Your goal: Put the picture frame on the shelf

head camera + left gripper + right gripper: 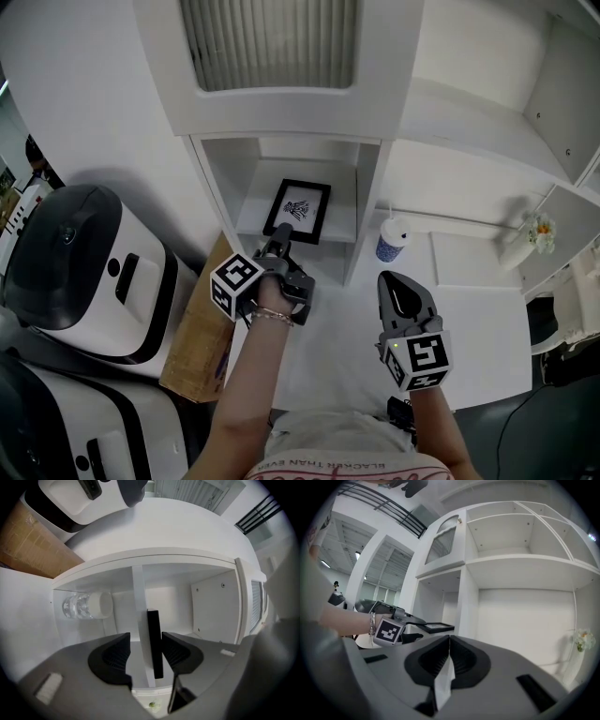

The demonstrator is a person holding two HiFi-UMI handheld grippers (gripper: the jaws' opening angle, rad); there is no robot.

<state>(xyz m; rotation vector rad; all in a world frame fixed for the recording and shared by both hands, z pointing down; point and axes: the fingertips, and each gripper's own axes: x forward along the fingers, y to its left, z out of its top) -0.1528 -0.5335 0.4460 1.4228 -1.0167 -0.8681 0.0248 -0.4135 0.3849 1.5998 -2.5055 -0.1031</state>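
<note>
The black picture frame (298, 210) with a white mat and dark print lies in the narrow open compartment of the white shelf unit (370, 202). My left gripper (281, 240) reaches to its near edge. In the left gripper view the frame (153, 644) shows edge-on between the jaws beside a white board (138, 620). The jaws stand apart, with a clear gap on the left side, so my left gripper (145, 641) is open around it. The right gripper view shows the frame (436, 627) flat at the left gripper's tips. My right gripper (403, 286) hangs back, its jaws (449, 641) shut.
A white and black appliance (84, 272) and a cardboard sheet (197, 347) stand left of the shelf. A blue and white cup (394, 239) and a small flower vase (536, 234) sit on the white surface to the right. A clear jar (86, 605) lies in a neighbouring compartment.
</note>
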